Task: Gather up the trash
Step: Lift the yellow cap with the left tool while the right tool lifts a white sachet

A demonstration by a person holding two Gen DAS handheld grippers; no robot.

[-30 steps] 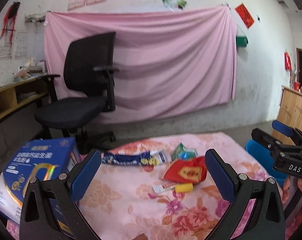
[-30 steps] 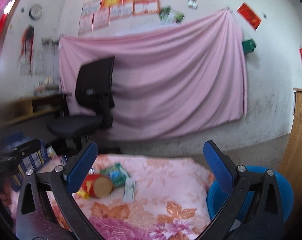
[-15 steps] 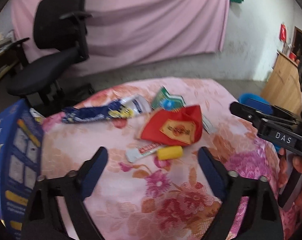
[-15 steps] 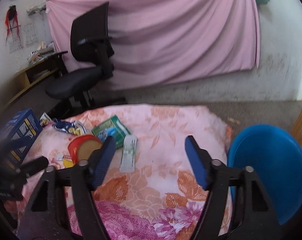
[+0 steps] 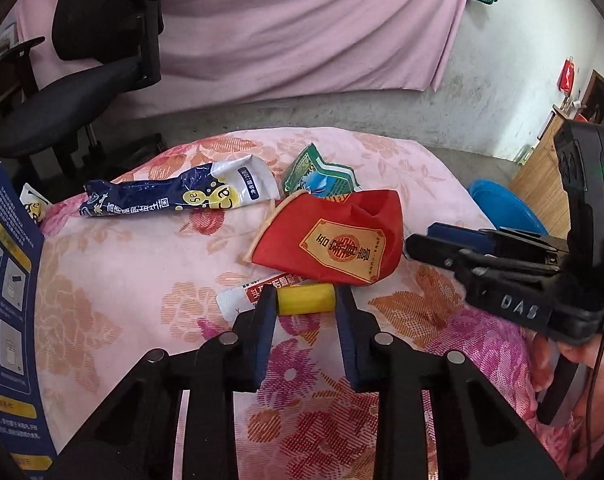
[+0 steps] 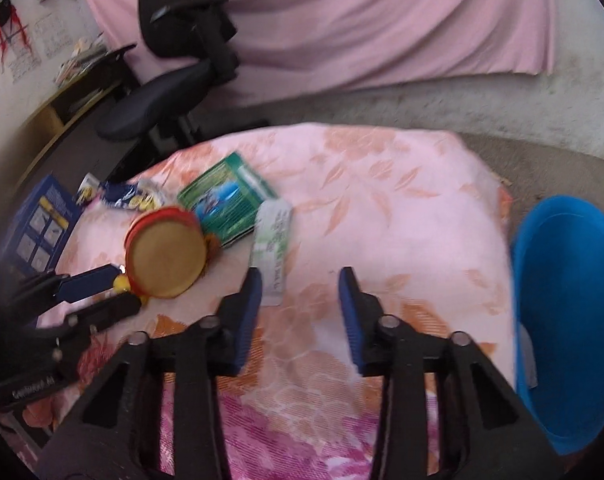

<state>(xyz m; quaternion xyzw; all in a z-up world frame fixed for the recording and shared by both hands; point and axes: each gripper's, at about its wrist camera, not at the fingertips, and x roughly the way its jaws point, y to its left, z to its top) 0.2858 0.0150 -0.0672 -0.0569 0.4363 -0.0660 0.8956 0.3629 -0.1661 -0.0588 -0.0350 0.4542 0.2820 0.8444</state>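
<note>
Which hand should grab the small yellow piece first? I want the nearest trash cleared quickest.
Left. The left tongs have just been closing with the yellow piece between their blue pads; the right tongs stand empty over bare floral cloth, their left pad beside a white-green sachet.

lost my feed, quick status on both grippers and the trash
Left gripper closing around yellow tube. Right gripper closing, empty, beside white sachet. Red cup crowds the tube.

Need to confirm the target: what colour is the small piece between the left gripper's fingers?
Yellow: the small piece shows best in the left wrist view.
</note>
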